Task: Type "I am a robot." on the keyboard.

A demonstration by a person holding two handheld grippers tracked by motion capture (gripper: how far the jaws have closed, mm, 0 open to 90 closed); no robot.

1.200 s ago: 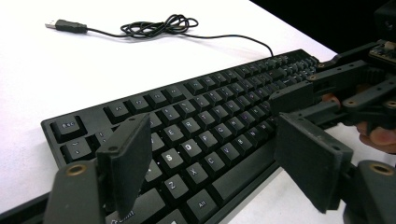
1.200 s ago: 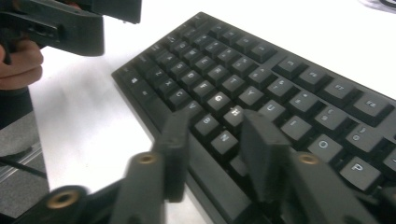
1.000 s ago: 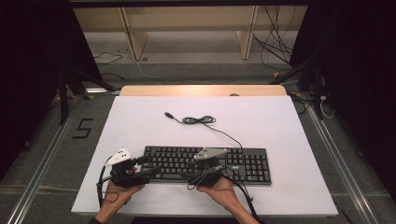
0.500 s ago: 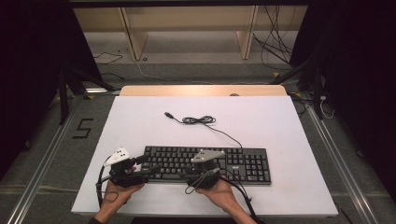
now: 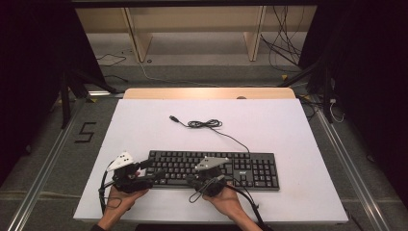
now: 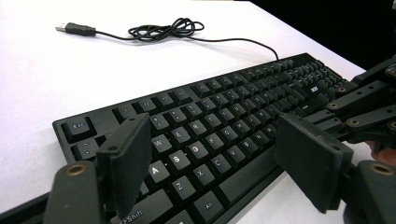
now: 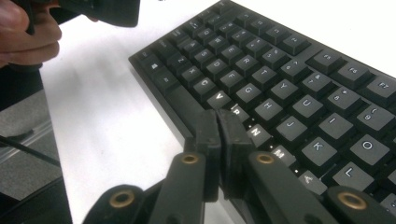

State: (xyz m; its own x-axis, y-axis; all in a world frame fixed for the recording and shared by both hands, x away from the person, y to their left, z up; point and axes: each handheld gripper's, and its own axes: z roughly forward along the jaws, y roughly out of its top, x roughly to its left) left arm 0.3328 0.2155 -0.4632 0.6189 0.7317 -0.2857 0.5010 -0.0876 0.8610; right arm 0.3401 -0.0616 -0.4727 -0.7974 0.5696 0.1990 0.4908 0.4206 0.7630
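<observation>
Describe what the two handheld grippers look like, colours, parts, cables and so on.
Both are black linkage frames with brass-coloured pivot rivets and flat rectangular black pads. The left gripper carries a white top plate, the right gripper a grey three-cornered one. A black cable trails from each. No sleeves are visible on the forearms.

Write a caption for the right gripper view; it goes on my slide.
Right tool, jaws shut with nothing between them, poised over the black keyboard near its B and N keys.
</observation>
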